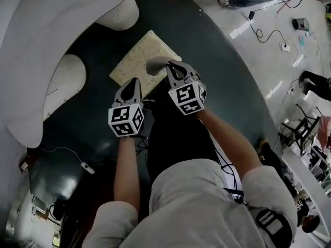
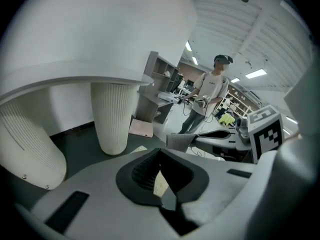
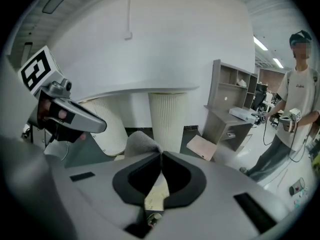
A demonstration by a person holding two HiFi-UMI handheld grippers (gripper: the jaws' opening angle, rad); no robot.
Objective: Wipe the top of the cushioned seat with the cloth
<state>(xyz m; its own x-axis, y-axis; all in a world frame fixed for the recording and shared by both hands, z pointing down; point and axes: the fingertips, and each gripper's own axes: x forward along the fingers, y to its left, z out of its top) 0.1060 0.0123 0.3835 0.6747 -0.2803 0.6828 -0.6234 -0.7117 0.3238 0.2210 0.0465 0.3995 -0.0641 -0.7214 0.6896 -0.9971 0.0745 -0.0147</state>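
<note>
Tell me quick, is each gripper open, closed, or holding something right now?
Left gripper: closed, nothing between its jaws.
Right gripper: closed on the grey cloth.

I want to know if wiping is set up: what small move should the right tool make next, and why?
Probably lower the right tool so the grey cloth presses onto the cushioned seat. Its jaws are shut on the cloth, which sits bunched over the seat's near part; contact cannot be told. The left tool is shut and empty.
</note>
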